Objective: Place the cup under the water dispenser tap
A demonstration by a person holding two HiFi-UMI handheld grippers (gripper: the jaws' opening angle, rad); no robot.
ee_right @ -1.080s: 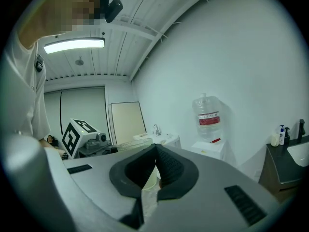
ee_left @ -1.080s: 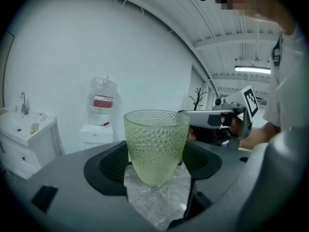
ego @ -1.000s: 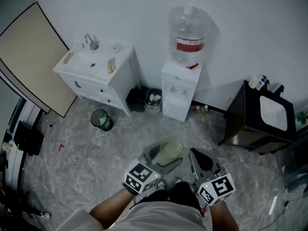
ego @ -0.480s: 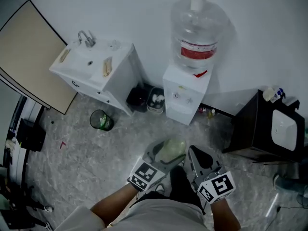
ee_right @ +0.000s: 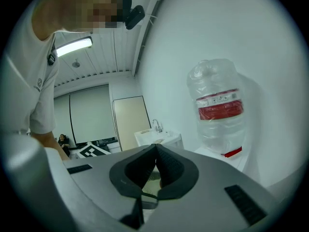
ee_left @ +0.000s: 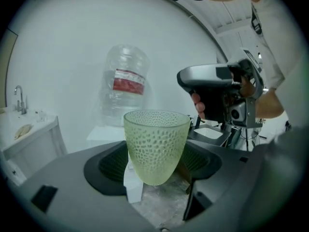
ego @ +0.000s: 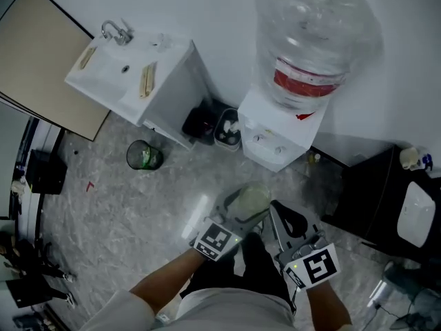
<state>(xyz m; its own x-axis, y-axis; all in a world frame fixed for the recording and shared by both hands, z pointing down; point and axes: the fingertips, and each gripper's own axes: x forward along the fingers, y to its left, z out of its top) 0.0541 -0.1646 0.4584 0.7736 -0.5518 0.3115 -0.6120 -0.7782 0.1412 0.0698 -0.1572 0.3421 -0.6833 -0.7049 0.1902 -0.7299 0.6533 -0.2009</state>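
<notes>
White sink cabinet [ego: 131,81] far left at the wall. Left tool [ego: 242,211] grips a pale green dimpled cup [ee_left: 155,144], upright between its jaws, above the floor [ego: 124,205], short of the water dispenser [ego: 275,133]. Large bottle [ego: 313,43] on top. Right tool [ee_right: 155,153] just beside, jaws pressed together, empty.

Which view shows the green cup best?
The left gripper view: the cup stands large and sharp at centre, dimpled wall and rim clear. The head view shows the cup small and blurred from above. The right gripper view gives at most a greenish sliver behind its jaws.
</notes>
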